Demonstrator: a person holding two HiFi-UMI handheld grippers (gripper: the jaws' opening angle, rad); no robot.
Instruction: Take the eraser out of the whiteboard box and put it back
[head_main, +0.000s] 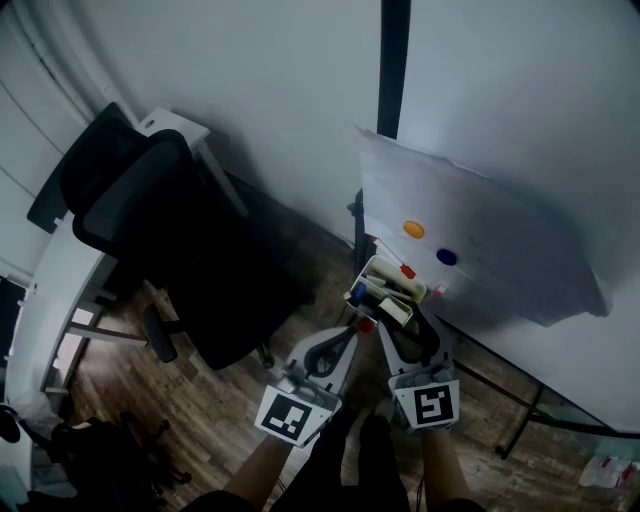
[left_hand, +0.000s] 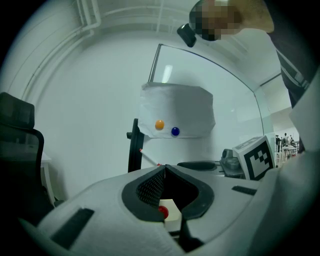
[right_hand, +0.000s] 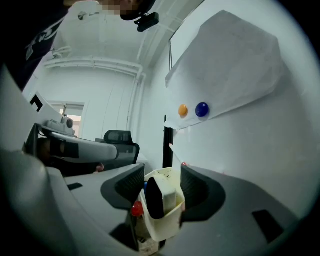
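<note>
A cream whiteboard box (head_main: 385, 288) hangs at the lower left edge of the board, holding markers and the eraser (head_main: 394, 311). In the right gripper view the eraser (right_hand: 154, 199), black felt on a cream body, stands upright in the box (right_hand: 165, 225). My right gripper (right_hand: 160, 184) is open, one jaw on either side of the box's top, with gaps to the eraser. My left gripper (left_hand: 164, 169) is shut with nothing in it, and a corner of the box (left_hand: 173, 209) and a red cap (left_hand: 163, 212) show just below its tips. Seen from the head, the left gripper (head_main: 352, 330) sits left of the box and the right gripper (head_main: 402, 322) under it.
A paper sheet (head_main: 470, 240) is pinned to the whiteboard (head_main: 520, 110) by an orange magnet (head_main: 413, 229) and a blue magnet (head_main: 446, 257). A black office chair (head_main: 170, 250) stands to the left on the wooden floor. The board's dark post (head_main: 392, 60) rises behind the box.
</note>
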